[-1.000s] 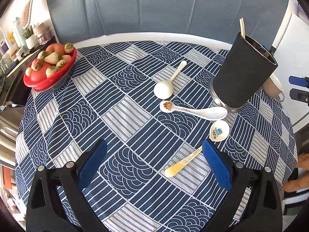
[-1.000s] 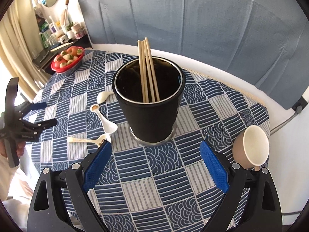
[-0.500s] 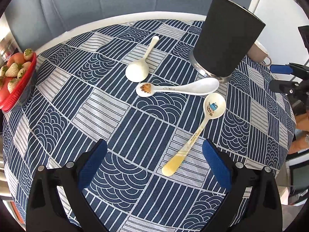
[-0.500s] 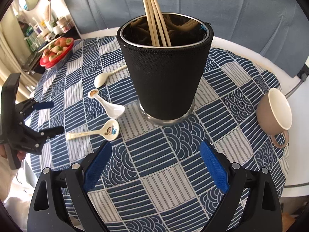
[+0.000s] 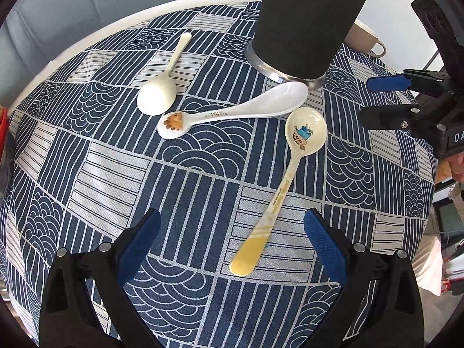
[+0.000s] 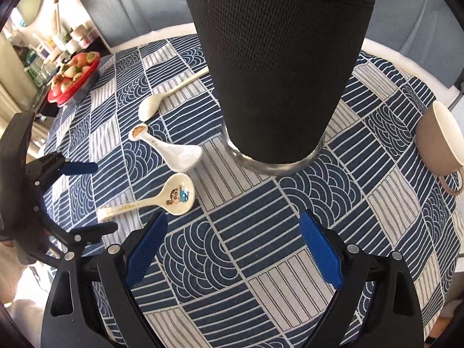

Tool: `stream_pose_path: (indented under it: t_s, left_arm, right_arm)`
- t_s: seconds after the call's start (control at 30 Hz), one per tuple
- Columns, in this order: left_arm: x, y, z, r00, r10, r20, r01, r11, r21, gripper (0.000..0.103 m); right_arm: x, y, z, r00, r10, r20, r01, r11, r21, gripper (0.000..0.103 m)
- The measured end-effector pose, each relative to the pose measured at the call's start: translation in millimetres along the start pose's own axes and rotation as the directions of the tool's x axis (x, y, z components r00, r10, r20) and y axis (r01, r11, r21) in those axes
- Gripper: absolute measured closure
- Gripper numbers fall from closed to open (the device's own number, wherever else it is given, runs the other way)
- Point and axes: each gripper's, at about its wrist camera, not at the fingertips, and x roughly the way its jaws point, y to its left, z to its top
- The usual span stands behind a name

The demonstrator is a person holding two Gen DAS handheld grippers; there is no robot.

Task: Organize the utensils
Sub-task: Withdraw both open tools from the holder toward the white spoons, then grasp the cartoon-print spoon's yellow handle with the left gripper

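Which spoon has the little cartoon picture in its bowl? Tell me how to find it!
Find the tall black utensil holder standing on the blue patterned tablecloth. Three spoons lie beside it; take the cartoon spoon, farthest from the table's back edge. Only it has a yellow handle tip and a blue-and-brown cartoon in its bowl; the bear spoon and plain white spoon don't.

You see a woven cloth tablecloth (image 5: 203,191), matt, printed navy and white. The utensil holder (image 6: 278,66) wears a rough black mesh-like fabric sleeve over a shiny metal base. The three spoons look glazed: the plain white spoon (image 5: 158,95), bear-print spoon (image 5: 232,110) and cartoon spoon (image 5: 304,133) all gloss. The beige cup (image 6: 435,142) looks smooth and matt. Your jaws carry textured blue pads (image 6: 145,249) on matt black plastic.
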Motion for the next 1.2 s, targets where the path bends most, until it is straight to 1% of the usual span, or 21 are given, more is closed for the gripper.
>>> stream_pose_path:
  t_s: [0.13, 0.23, 0.33, 0.4, 0.43, 0.5, 0.53, 0.57, 0.6, 0.63, 0.67, 0.8, 0.87, 0.9, 0.93, 0.97, 1.03, 1.07, 1.13, 1.17, 1.2]
  left_arm:
    - [5.6, 1.2, 3.9, 1.000, -0.006, -0.013, 0.006, 1.000, 0.023, 0.007]
    - [8.3, 3.6, 5.6, 1.000, -0.014, -0.021, 0.014, 0.999, 0.031, 0.007]
    - [10.7, 4.9, 5.6, 1.000, -0.020, -0.024, 0.020, 0.999, 0.034, 0.007]
    - [11.6, 4.3, 6.5, 1.000, -0.017, -0.022, 0.018, 0.999, 0.049, 0.007]
    - [12.5, 3.7, 7.2, 1.000, -0.014, -0.021, 0.015, 0.998, 0.059, 0.007]
    - [14.3, 0.6, 7.7, 1.000, 0.002, -0.020, 0.000, 0.996, 0.087, 0.007]
    - [15.8, -1.4, 8.1, 1.000, 0.011, -0.021, -0.009, 0.994, 0.107, 0.007]
    - [17.2, -3.5, 8.2, 1.000, 0.021, -0.022, -0.018, 0.992, 0.125, 0.007]
    - [18.3, -5.5, 8.1, 0.999, 0.029, -0.022, -0.025, 0.990, 0.138, 0.007]
    - [18.9, -6.6, 8.0, 0.999, 0.036, -0.022, -0.032, 0.989, 0.147, 0.007]
    - [19.4, -7.4, 8.0, 0.999, 0.040, -0.024, -0.036, 0.988, 0.150, 0.007]
    - [19.4, -7.8, 10.0, 0.998, 0.052, -0.036, -0.047, 0.989, 0.143, 0.006]
    - [17.6, -9.5, 9.4, 0.998, 0.046, -0.032, -0.041, 0.987, 0.156, 0.010]
    - [16.1, -10.5, 9.0, 0.999, 0.044, -0.032, -0.038, 0.986, 0.163, 0.014]
    - [14.7, -10.7, 9.3, 0.999, 0.040, -0.034, -0.034, 0.985, 0.171, 0.021]
    - [12.2, -11.8, 8.6, 0.999, 0.037, -0.035, -0.030, 0.984, 0.178, 0.025]
    - [8.5, -13.7, 7.3, 0.999, 0.033, -0.042, -0.024, 0.981, 0.192, 0.039]
    - [7.3, -15.1, 6.2, 0.999, 0.033, -0.044, -0.023, 0.980, 0.199, 0.042]
    - [4.2, -18.4, 3.6, 0.998, 0.028, -0.048, -0.018, 0.979, 0.205, 0.055]
    - [3.3, -19.8, 1.9, 0.998, 0.027, -0.050, -0.016, 0.979, 0.205, 0.059]
    - [2.0, -20.8, 0.8, 0.998, 0.024, -0.054, -0.012, 0.979, 0.202, 0.069]
  right_arm:
    - [11.9, 2.8, 1.6, 1.000, 0.011, -0.013, -0.010, 1.000, 0.017, 0.017]
    - [20.4, 4.7, 3.3, 0.999, 0.032, -0.019, -0.031, 0.999, 0.022, 0.024]
    - [28.9, 8.6, 4.2, 0.999, 0.043, -0.020, -0.043, 0.999, 0.021, 0.026]
    - [34.8, 13.5, 4.9, 0.997, 0.071, -0.025, -0.071, 0.997, 0.016, 0.032]
    - [38.3, 16.7, 5.8, 0.997, 0.078, -0.031, -0.077, 0.997, 0.009, 0.038]
    - [41.6, 24.3, 7.2, 0.998, 0.057, -0.029, -0.058, 0.998, -0.024, 0.044]
    - [42.4, 28.4, 8.4, 0.998, 0.048, -0.030, -0.050, 0.998, -0.045, 0.055]
    - [43.2, 32.0, 9.8, 0.998, 0.052, -0.035, -0.054, 0.997, -0.063, 0.076]
    - [44.4, 33.7, 10.4, 0.996, 0.072, -0.047, -0.075, 0.995, -0.069, 0.089]
    - [45.3, 35.1, 10.8, 0.994, 0.095, -0.055, -0.099, 0.993, -0.068, 0.093]
    - [46.4, 37.4, 10.1, 0.992, 0.110, -0.063, -0.114, 0.991, -0.075, 0.093]
    - [45.7, 43.9, 7.1, 0.992, 0.117, -0.048, -0.121, 0.989, -0.081, 0.094]
    - [46.5, 44.4, 6.1, 0.989, 0.138, -0.052, -0.142, 0.988, -0.067, 0.095]
    - [46.2, 45.0, 5.0, 0.988, 0.145, -0.056, -0.149, 0.987, -0.065, 0.095]
    - [46.0, 46.6, 4.5, 0.988, 0.141, -0.059, -0.145, 0.987, -0.072, 0.095]
    - [44.6, 47.4, 4.5, 0.989, 0.138, -0.060, -0.142, 0.987, -0.077, 0.095]
    - [40.7, 47.7, 5.2, 0.988, 0.141, -0.055, -0.145, 0.986, -0.081, 0.096]
    - [37.9, 46.5, 5.5, 0.988, 0.147, -0.051, -0.150, 0.985, -0.080, 0.096]
    - [32.2, 45.7, 7.9, 0.987, 0.159, -0.036, -0.162, 0.984, -0.078, 0.097]
    - [29.5, 46.3, 9.4, 0.987, 0.158, -0.030, -0.160, 0.983, -0.085, 0.097]
    - [26.7, 47.4, 11.0, 0.987, 0.156, -0.024, -0.158, 0.983, -0.093, 0.097]
